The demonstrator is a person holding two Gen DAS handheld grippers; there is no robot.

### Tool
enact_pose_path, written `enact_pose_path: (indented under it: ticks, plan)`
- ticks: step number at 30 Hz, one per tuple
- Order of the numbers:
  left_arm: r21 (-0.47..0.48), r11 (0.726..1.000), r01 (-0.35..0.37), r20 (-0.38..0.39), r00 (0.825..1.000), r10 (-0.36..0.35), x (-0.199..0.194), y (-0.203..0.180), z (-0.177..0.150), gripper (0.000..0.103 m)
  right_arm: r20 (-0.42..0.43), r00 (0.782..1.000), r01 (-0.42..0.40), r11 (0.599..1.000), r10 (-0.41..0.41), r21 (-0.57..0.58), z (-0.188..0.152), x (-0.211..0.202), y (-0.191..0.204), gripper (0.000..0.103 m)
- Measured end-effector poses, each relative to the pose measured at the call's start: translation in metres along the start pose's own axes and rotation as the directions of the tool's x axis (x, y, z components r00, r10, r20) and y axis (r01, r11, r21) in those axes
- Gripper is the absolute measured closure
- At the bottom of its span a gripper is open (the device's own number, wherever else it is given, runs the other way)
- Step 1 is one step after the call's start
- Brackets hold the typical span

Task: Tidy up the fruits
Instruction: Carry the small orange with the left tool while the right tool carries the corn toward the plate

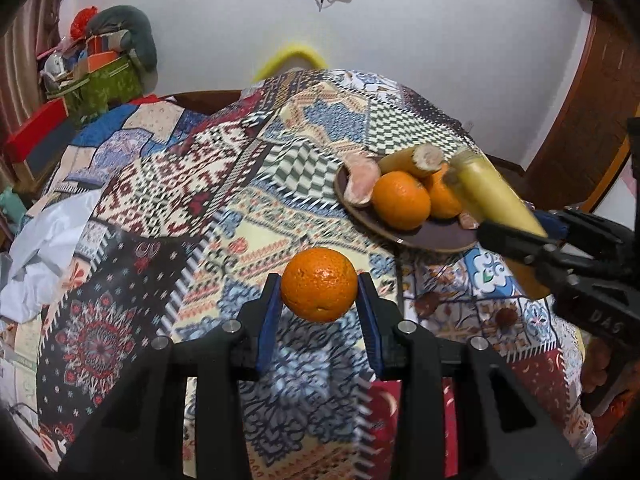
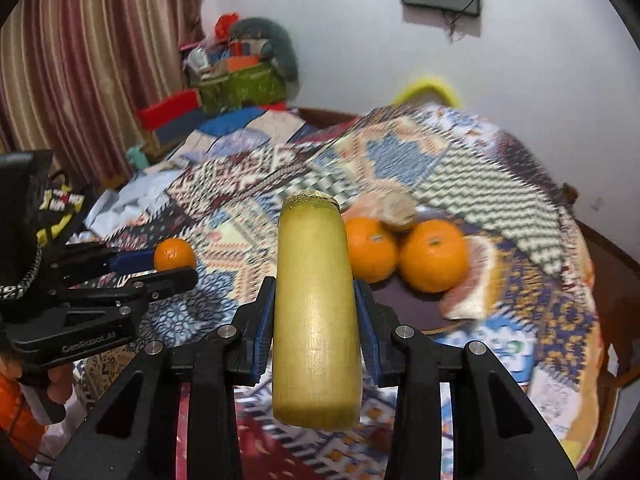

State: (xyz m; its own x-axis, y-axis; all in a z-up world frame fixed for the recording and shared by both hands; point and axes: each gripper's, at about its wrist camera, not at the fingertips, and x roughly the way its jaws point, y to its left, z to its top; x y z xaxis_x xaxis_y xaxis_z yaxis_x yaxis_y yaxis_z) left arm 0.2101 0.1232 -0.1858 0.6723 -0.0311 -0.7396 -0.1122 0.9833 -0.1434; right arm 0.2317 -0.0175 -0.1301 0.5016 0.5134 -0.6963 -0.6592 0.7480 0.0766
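Note:
My left gripper (image 1: 319, 286) is shut on an orange (image 1: 319, 285) and holds it above the patterned cloth. It also shows in the right wrist view (image 2: 176, 262), at the left. My right gripper (image 2: 315, 292) is shut on a yellow sugarcane piece (image 2: 315, 308), upright between the blue pads. In the left wrist view that sugarcane piece (image 1: 494, 196) hangs over the right side of a brown plate (image 1: 432, 236). The plate (image 2: 404, 300) holds two oranges (image 1: 401, 200) (image 2: 434, 256), a second sugarcane piece (image 1: 414, 160) and grapefruit wedges (image 1: 362, 178) (image 2: 472, 280).
A patchwork cloth (image 1: 240, 200) covers the table. A white cloth (image 1: 44, 252) lies at its left edge. A green basket of clutter (image 1: 100, 84) and a red box (image 1: 36, 136) stand at the back left. A wooden frame (image 1: 576, 132) is at the right.

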Motion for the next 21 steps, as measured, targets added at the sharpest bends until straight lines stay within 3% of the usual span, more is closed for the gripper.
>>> enact_pose_path:
  ticks: [4,12,21]
  plan:
    - [0.028,1.000,0.014,0.006,1.000,-0.014,0.007,-0.015,0.012,0.066,0.046,0.996,0.074,0.997,-0.074,-0.003,0.001,-0.014,-0.016,0.069]
    - [0.085,0.996,0.039,-0.005,0.999,-0.038,0.027,-0.040,0.027,0.066,0.062,0.993,0.093,0.993,-0.098,0.076,0.001,-0.014,-0.054,0.069]
    - [0.113,0.991,0.069,-0.034,0.997,-0.066,0.060,-0.054,0.043,0.066,0.041,0.996,0.076,0.991,-0.081,0.107,0.006,0.013,-0.068,0.069]
